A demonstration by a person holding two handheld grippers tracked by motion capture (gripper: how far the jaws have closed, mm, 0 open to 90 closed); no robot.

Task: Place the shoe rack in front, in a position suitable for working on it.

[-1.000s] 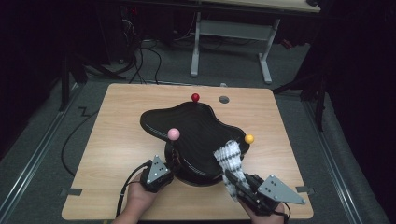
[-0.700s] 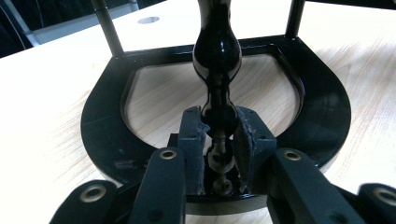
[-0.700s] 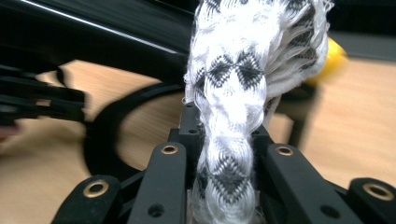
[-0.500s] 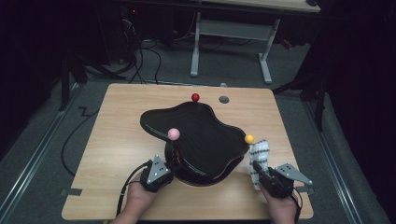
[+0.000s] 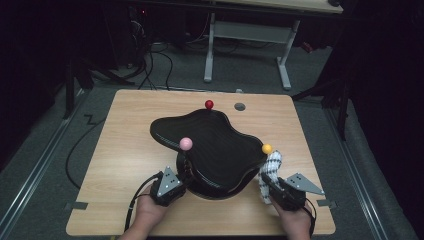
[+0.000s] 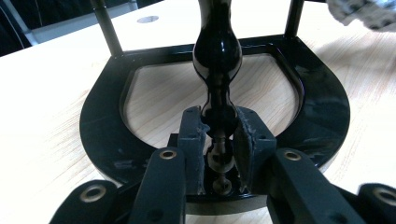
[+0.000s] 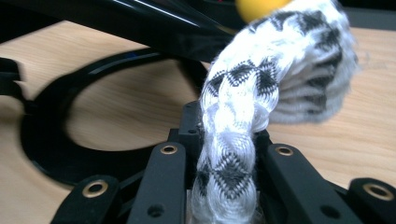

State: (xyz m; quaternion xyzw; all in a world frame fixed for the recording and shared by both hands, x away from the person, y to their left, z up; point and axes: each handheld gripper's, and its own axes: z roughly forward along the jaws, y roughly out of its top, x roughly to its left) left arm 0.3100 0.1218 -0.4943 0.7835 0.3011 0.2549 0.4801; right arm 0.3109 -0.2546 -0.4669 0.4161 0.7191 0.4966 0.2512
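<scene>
Black stand (image 5: 210, 150) mid-table; bare wood (image 5: 125, 130) leftward

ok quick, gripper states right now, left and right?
Left gripper: jaws closed on the turned black post of the black tray stand.
Right gripper: jaws closed on the black-and-white cloth.

The right gripper (image 7: 227, 154) clamps a white cloth (image 7: 261, 79) with black diamond marks between its jaws. The cloth rises from the jaws and bunches up to the right, over the wooden table (image 7: 355, 126). Left of the cloth lies a black ring base (image 7: 46, 149); above the cloth sits a yellow ball (image 7: 259, 7).
</scene>
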